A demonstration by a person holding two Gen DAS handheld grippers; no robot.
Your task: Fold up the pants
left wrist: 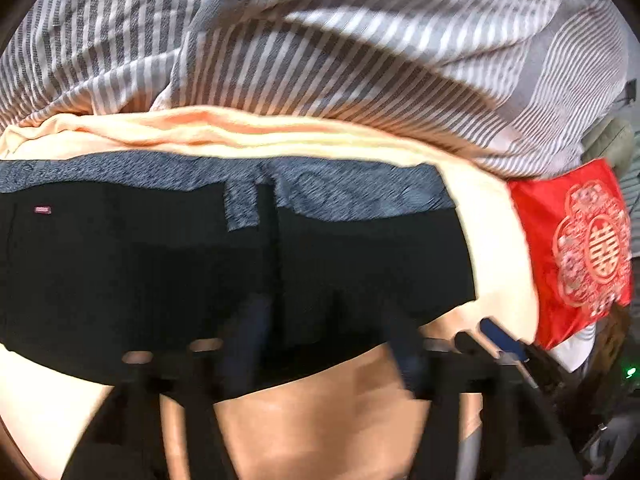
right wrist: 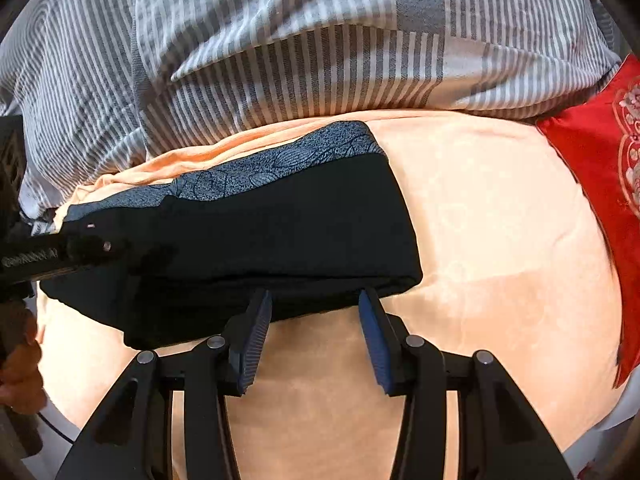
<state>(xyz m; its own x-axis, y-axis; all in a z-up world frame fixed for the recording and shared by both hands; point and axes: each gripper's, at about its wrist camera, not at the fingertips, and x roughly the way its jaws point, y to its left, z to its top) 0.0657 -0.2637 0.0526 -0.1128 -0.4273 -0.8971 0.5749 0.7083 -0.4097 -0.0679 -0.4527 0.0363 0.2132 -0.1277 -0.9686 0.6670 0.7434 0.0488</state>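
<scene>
The black pants [right wrist: 256,240] with a blue patterned waistband [right wrist: 280,160] lie folded into a flat stack on a peach blanket [right wrist: 480,220]. My right gripper [right wrist: 316,300] is open, its blue-padded fingertips [right wrist: 260,308] at the stack's near edge, holding nothing. In the left wrist view the pants [left wrist: 160,272] fill the middle, waistband [left wrist: 352,188] at the far side. My left gripper [left wrist: 326,340] is open, its blurred fingers over the pants' near edge. The left gripper also shows in the right wrist view [right wrist: 80,252], over the pants' left end.
A grey-and-white striped duvet [right wrist: 300,40] is bunched behind the pants. A red embroidered cushion [right wrist: 600,168] lies at the right, and shows in the left wrist view [left wrist: 576,248]. The peach blanket [left wrist: 496,240] extends around the pants.
</scene>
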